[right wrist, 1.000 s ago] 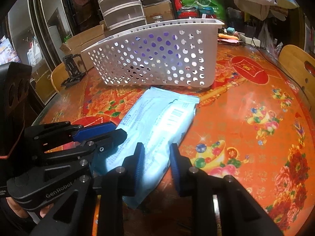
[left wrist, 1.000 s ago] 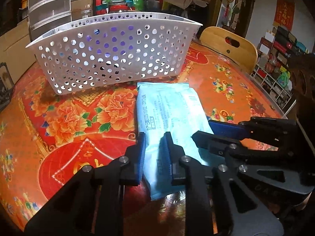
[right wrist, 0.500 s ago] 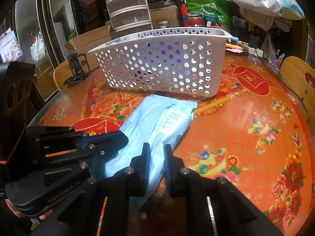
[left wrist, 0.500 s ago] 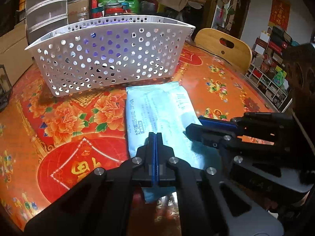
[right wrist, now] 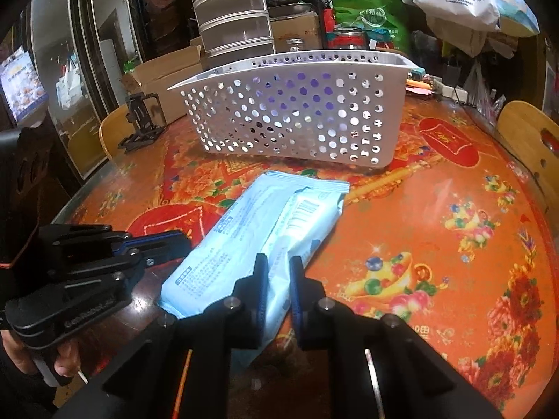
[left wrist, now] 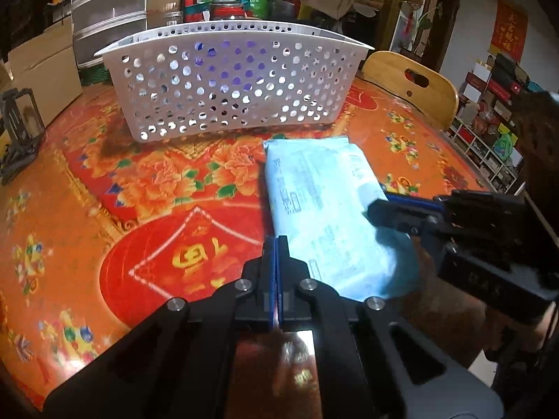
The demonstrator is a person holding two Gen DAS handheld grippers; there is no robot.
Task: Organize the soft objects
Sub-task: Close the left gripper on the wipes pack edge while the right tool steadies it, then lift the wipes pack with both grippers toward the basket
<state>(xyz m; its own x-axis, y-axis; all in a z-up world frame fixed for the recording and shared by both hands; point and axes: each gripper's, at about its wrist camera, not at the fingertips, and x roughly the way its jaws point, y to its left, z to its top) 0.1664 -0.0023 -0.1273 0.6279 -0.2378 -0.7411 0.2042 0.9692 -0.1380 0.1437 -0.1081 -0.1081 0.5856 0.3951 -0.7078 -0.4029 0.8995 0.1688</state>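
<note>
A light blue soft pack (left wrist: 321, 202) lies lengthwise on the orange flowered table, just in front of a white perforated basket (left wrist: 227, 80). My left gripper (left wrist: 276, 248) is shut, its pads pressed flat together at the pack's left near edge, with no wrapper showing between them. In the right wrist view the pack (right wrist: 265, 220) runs from the basket (right wrist: 297, 115) down into my right gripper (right wrist: 279, 272), which is shut on its near right side. The left gripper (right wrist: 183, 242) shows there at the pack's left edge. The right gripper (left wrist: 370, 211) rests over the pack's right side.
A black phone stand (left wrist: 17, 129) sits at the table's left edge. A wooden chair back (left wrist: 408, 87) rises behind the table's right rim. Stacked clear drawers (right wrist: 230, 10), cardboard boxes and bags crowd the space behind the basket. A hand (right wrist: 66, 359) holds the left gripper's handle.
Both pairs of jaws have closed. The left gripper then slid left, from over the pack to its left edge. The right jaws pinched the pack's near right side.
</note>
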